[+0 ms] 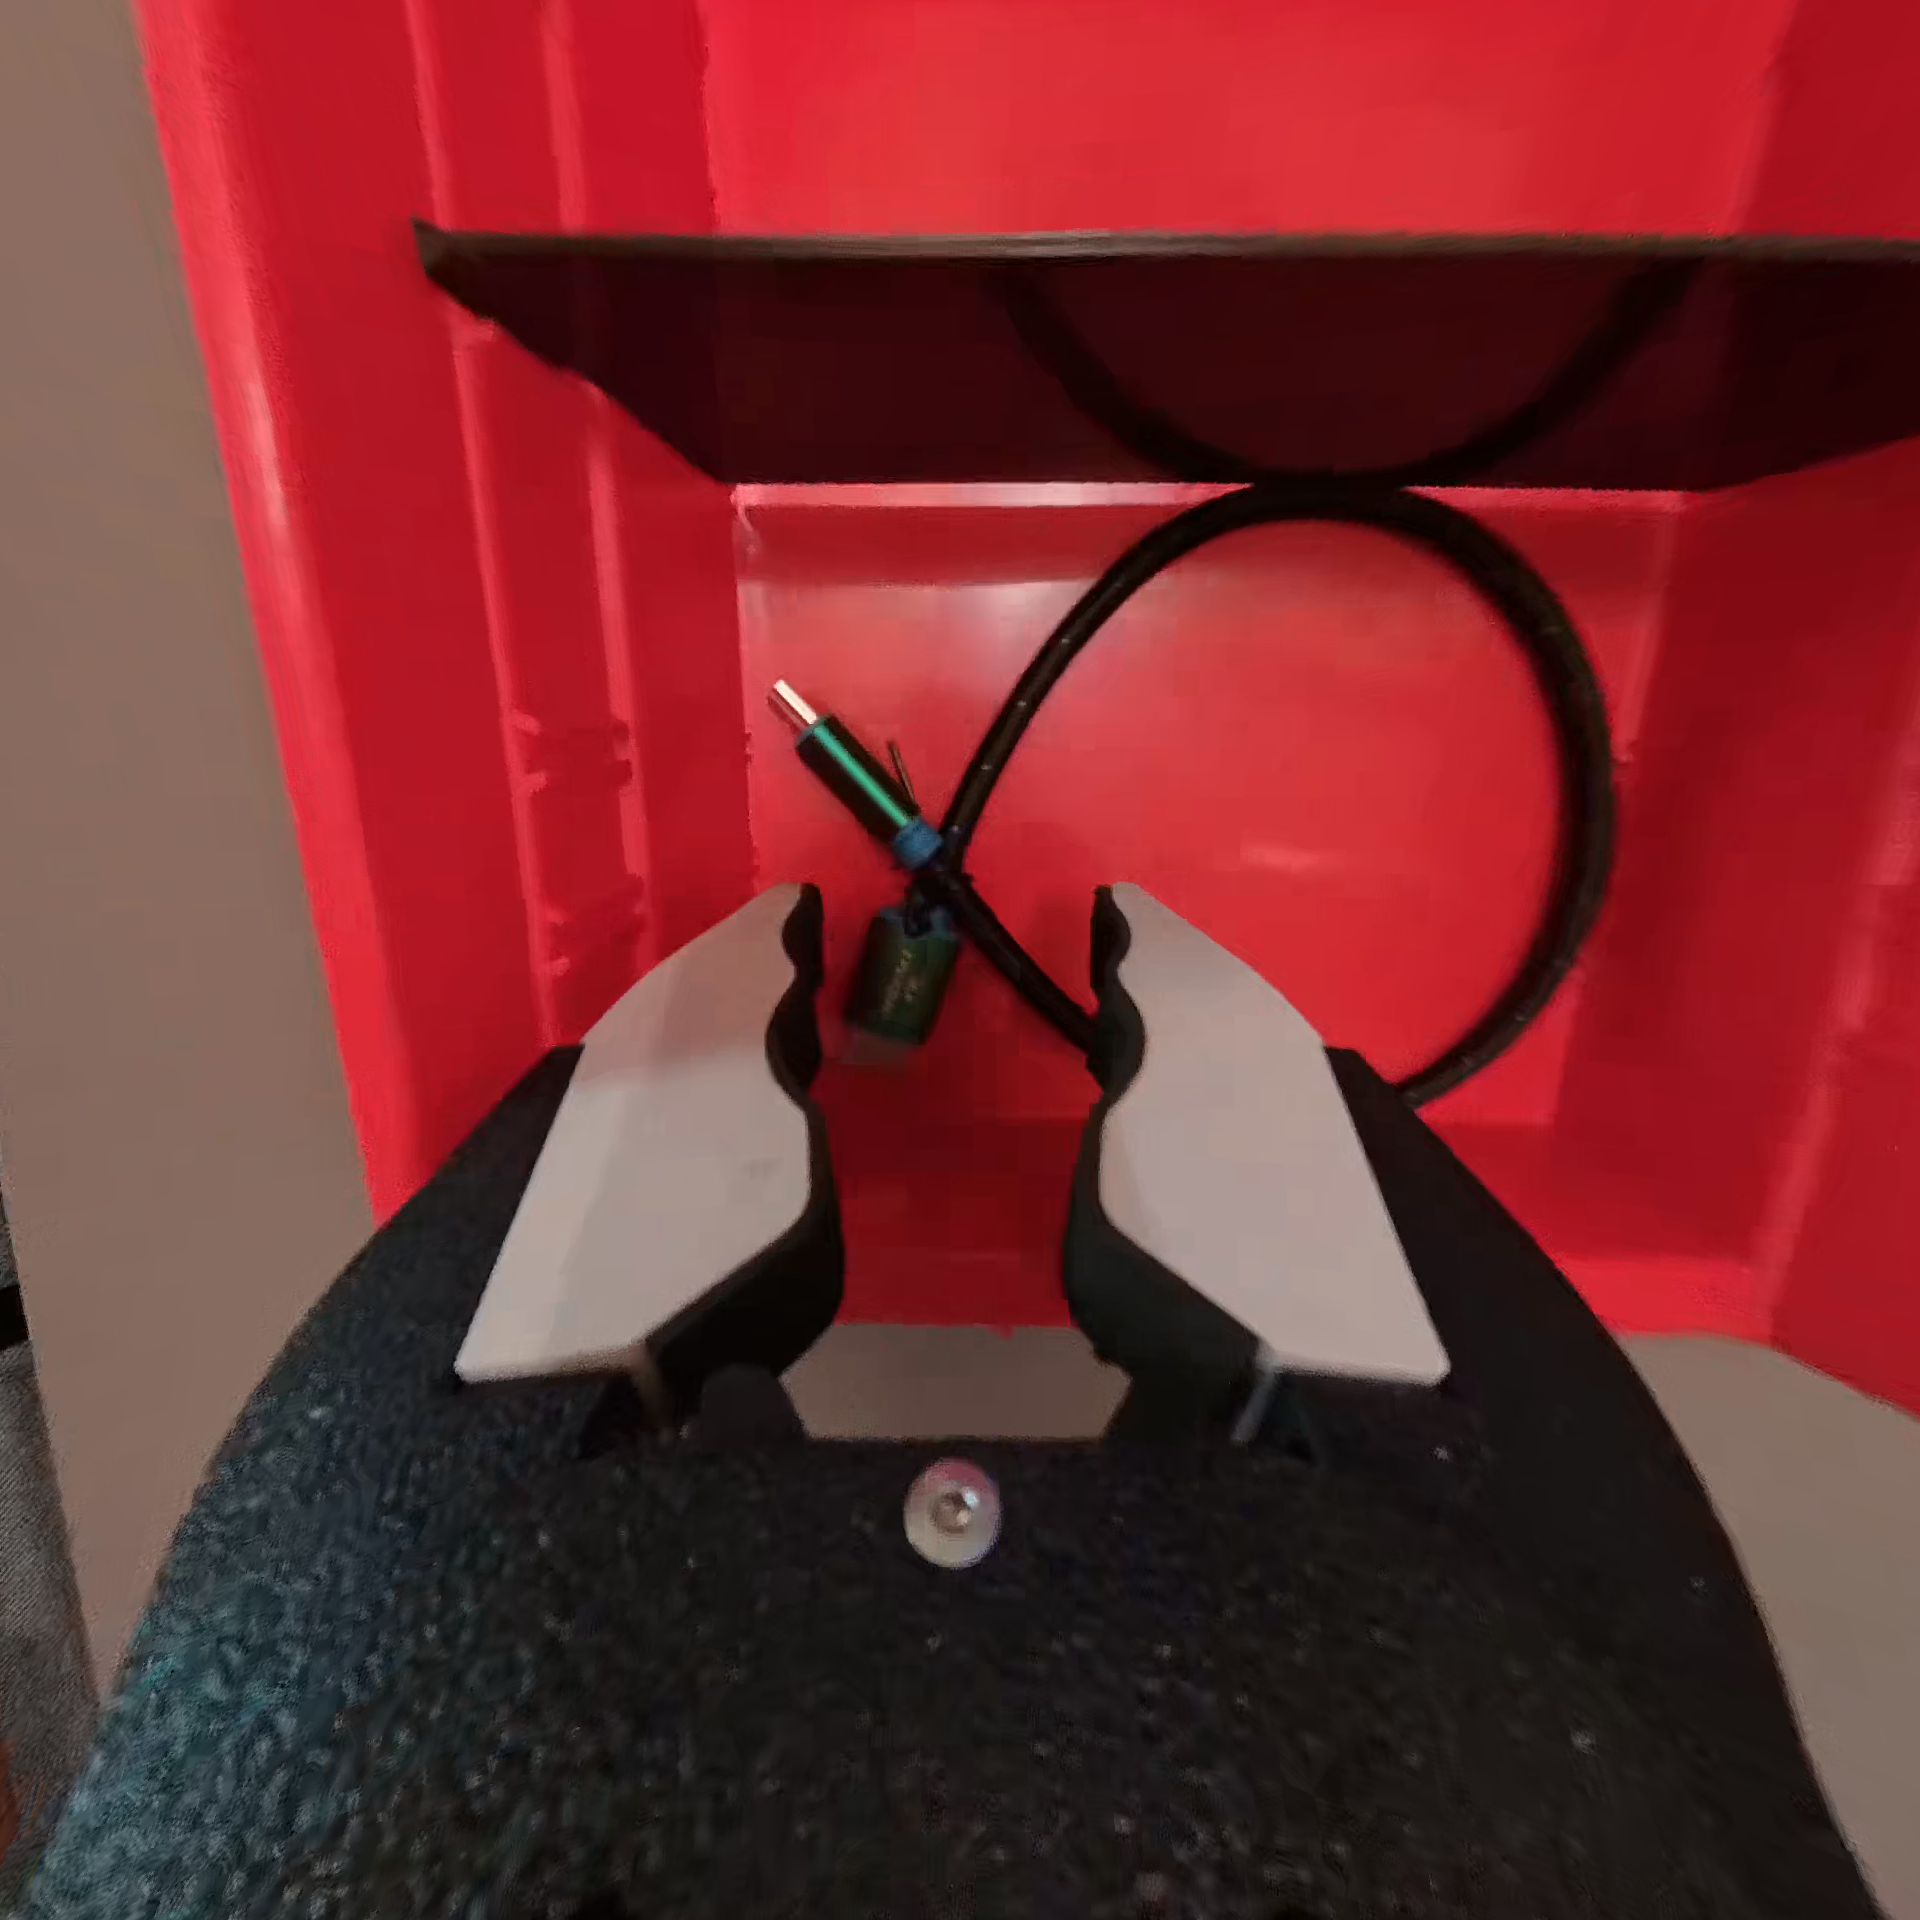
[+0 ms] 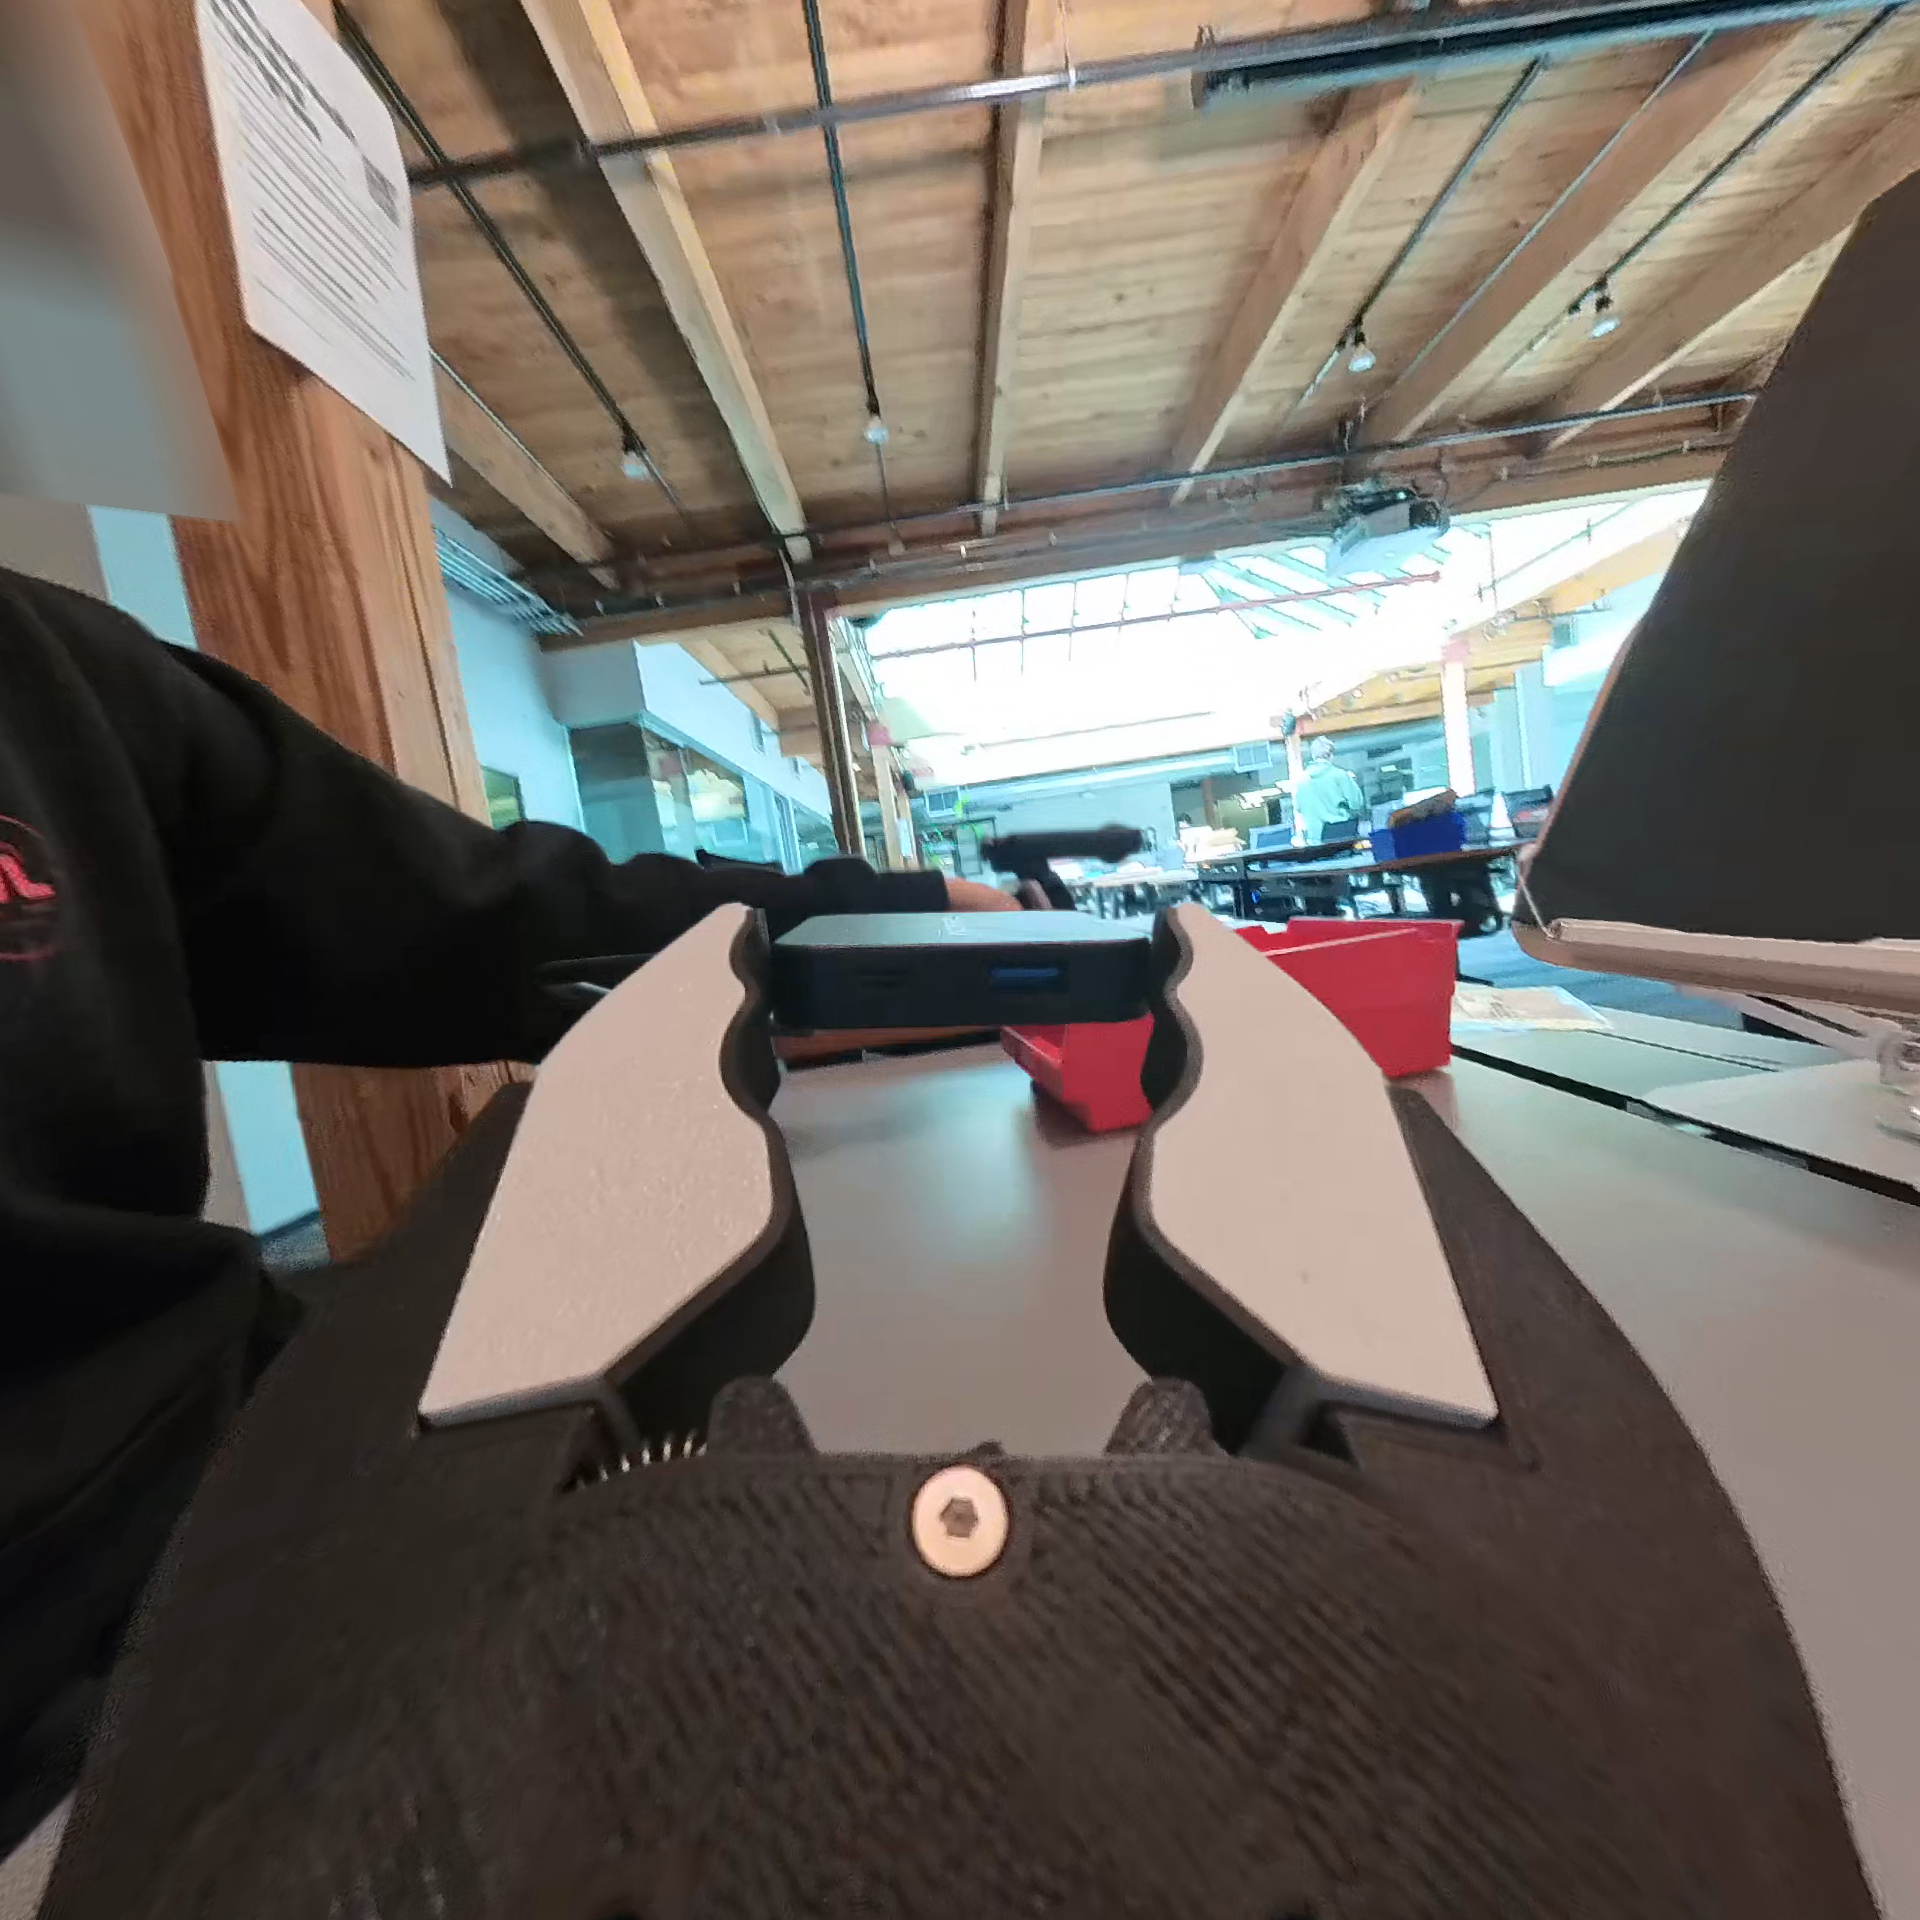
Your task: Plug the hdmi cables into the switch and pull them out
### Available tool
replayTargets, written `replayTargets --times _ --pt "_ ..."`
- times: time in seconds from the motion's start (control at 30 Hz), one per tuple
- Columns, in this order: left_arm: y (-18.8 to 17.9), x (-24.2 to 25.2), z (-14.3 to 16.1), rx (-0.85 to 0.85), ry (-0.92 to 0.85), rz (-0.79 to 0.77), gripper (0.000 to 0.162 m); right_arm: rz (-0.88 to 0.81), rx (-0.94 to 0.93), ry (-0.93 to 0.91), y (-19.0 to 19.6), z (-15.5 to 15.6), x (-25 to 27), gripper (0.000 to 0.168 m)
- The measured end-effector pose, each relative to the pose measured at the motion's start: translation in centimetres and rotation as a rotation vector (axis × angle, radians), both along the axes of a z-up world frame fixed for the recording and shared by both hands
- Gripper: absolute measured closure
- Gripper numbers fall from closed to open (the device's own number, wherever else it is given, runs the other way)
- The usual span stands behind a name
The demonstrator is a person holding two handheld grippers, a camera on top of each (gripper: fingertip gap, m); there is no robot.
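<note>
Textured black housing and two grey fingers of the left tool (image 1: 951, 904) are seen nearest the lens, the jaws released with nothing between them. Just beyond the fingertips, inside a red bin (image 1: 1299, 156), the HDMI cable (image 1: 1558, 727) is coiled in a single loop that crosses over itself between the two tips. Two plugs are presented: a nearer plug (image 1: 888, 982), lying just inside the left finger with its long axis pointing towards the tool, and a farther plug (image 1: 847, 764), angled up and to the left with its metal tip exposed. A dark divider (image 1: 831, 364) is fixed across the bin above the loop (the cable appears to be mirrored in it).

In the right wrist view, the right tool (image 2: 956, 951) is clenched on the switch (image 2: 961, 971), a flat black box held level above the grey desk (image 2: 935, 1195), its port face turned towards the camera. The red bin (image 2: 1382, 987) is seen beyond it on the desk, with a black sleeve (image 2: 416, 904) reaching across at the left.

The coming move is judged to turn on the nearer plug: it lies ahead and slightly left of the left tool's centre line, roughly along the fingers, so a small leftward shift would be needed before closing.
</note>
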State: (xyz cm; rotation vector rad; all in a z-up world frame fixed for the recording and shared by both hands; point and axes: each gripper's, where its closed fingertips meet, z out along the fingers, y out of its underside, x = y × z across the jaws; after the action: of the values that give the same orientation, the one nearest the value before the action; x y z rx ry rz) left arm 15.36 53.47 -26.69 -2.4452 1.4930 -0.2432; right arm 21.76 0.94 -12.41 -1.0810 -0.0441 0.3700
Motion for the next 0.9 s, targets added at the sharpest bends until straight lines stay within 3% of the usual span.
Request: replayTargets --times 0.13,0.2,0.33,0.43,0.53,0.77,0.83,0.9 --pt "1.7 0.6 -1.7 0.108 0.069 0.02 0.111 0.061 0.073 0.065 -0.7 0.5 0.2 0.098" --pt "1.5 0.8 -2.8 0.083 0.09 0.029 0.111 0.088 0.098 0.093 -1.0 0.5 0.2 0.098" --pt "1.3 1.6 -3.3 0.01 0.007 0.061 0.13 0.117 0.13 0.115 -1.3 0.6 0.4 0.098" --pt "1.2 1.8 -3.2 0.062 -0.017 -0.086 0.14 0.124 0.13 0.116 -1.3 0.6 0.3 0.098" --pt "1.7 1.9 -1.2 0.197 -0.072 -0.132 0.144 0.124 0.129 0.116 -1.2 0.5 0.3 0.098" --pt "-0.2 1.2 7.7 0.611 -0.1 -0.261 0.147 0.137 0.122 0.101 -1.1 0.5 -0.1 0.098" --pt "-0.1 1.1 7.6 0.626 -0.073 -0.277 0.147 0.142 0.115 0.091 -0.9 0.5 -0.4 0.098" --pt "0.3 0.6 5.4 0.558 -0.006 -0.286 0.145 0.139 0.114 0.084 -0.9 0.6 -0.6 0.098"
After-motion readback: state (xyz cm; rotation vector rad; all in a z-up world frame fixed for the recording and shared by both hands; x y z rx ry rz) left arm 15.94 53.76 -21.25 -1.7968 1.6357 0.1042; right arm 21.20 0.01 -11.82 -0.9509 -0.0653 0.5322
